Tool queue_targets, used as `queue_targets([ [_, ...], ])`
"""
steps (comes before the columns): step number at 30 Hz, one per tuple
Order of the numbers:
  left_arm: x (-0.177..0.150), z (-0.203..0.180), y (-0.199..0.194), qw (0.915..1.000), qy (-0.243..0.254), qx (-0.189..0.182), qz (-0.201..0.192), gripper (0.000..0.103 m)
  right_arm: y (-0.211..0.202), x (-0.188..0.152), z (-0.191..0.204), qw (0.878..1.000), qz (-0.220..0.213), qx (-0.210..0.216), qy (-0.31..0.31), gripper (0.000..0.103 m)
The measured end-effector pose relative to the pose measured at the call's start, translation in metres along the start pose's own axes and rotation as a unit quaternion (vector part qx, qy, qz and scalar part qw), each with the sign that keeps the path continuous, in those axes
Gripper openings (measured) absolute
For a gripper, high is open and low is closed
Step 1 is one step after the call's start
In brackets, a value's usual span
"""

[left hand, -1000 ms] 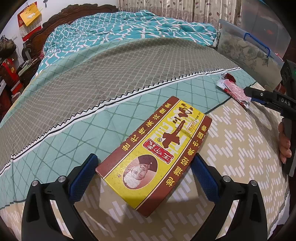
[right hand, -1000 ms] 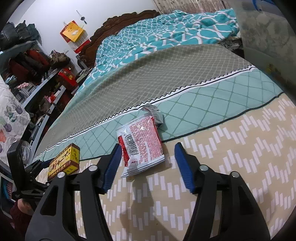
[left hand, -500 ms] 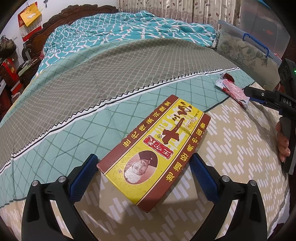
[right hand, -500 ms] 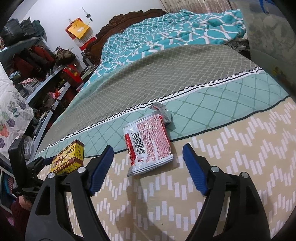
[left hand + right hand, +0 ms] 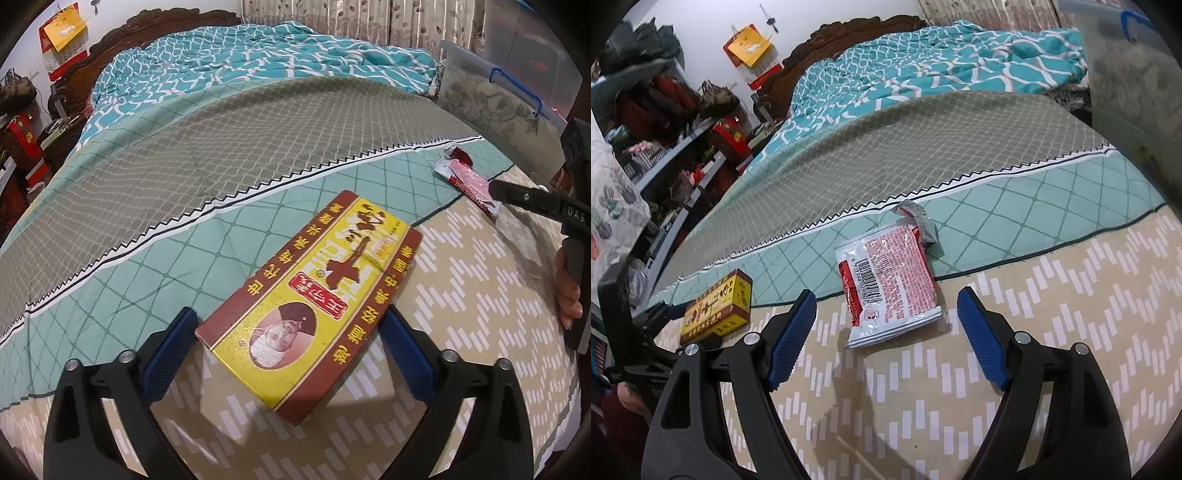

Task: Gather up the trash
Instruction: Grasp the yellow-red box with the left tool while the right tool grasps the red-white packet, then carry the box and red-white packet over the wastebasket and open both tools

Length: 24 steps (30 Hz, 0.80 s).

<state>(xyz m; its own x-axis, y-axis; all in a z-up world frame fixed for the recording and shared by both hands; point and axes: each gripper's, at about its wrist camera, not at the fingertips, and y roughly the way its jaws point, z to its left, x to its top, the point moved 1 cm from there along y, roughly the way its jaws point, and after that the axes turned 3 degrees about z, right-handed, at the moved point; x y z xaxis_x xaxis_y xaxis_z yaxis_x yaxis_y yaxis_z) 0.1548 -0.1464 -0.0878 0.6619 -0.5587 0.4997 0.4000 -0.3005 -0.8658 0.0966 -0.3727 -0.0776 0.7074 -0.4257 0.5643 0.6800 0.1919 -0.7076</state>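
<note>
Jaws apart on both grippers, each straddling its trash on the bed.
Left gripper (image 5: pixel 284 339) brackets the yellow box (image 5: pixel 314 299), long axis diagonal; right gripper (image 5: pixel 886 325) faces the wrapper (image 5: pixel 886 284).

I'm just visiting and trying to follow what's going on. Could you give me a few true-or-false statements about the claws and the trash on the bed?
1. The left claw is open around the box. True.
2. The right claw is shut on the wrapper. False: it is open, and the wrapper lies on the bed just ahead of it.
3. The box stands upright. False: it lies flat.
4. The wrapper's barcode faces up. True.
5. The wrapper lies on the box. False: they lie apart.
</note>
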Motion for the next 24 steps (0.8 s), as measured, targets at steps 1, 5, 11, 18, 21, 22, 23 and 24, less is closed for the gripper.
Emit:
queue_targets([
  [1,0.000,-0.002,-0.002,1.0000,0.003,-0.001,-0.004,0.082,0.001,0.000,0.002,1.000,0.004,-0.001,-0.005,0.062],
  [5,0.000,-0.009,-0.005,1.0000,0.001,-0.002,-0.007,0.074,0.005,-0.001,0.005,1.000,0.010,-0.002,-0.001,0.017],
  [11,-0.005,-0.035,-0.013,0.9990,0.000,-0.044,-0.010,0.069,-0.024,-0.014,-0.004,0.999,-0.017,0.039,0.030,0.009],
  [18,0.003,-0.128,-0.015,0.9906,0.050,-0.127,0.014,0.068,-0.089,-0.053,-0.052,0.997,-0.027,0.034,0.068,0.009],
  [21,0.003,-0.174,-0.014,0.9847,0.088,-0.148,0.024,0.068,-0.109,-0.078,-0.077,0.992,-0.020,0.065,0.109,0.012],
  [22,0.002,-0.187,-0.014,0.9836,0.101,-0.147,0.025,0.068,-0.112,-0.085,-0.084,0.990,-0.016,0.068,0.121,0.012],
  [23,0.001,-0.203,-0.013,0.9828,0.120,-0.138,0.026,0.068,-0.114,-0.090,-0.090,0.989,-0.010,0.068,0.131,0.012],
  [24,0.001,-0.212,-0.012,0.9823,0.131,-0.131,0.027,0.068,-0.118,-0.099,-0.097,0.987,-0.002,0.070,0.144,0.012],
])
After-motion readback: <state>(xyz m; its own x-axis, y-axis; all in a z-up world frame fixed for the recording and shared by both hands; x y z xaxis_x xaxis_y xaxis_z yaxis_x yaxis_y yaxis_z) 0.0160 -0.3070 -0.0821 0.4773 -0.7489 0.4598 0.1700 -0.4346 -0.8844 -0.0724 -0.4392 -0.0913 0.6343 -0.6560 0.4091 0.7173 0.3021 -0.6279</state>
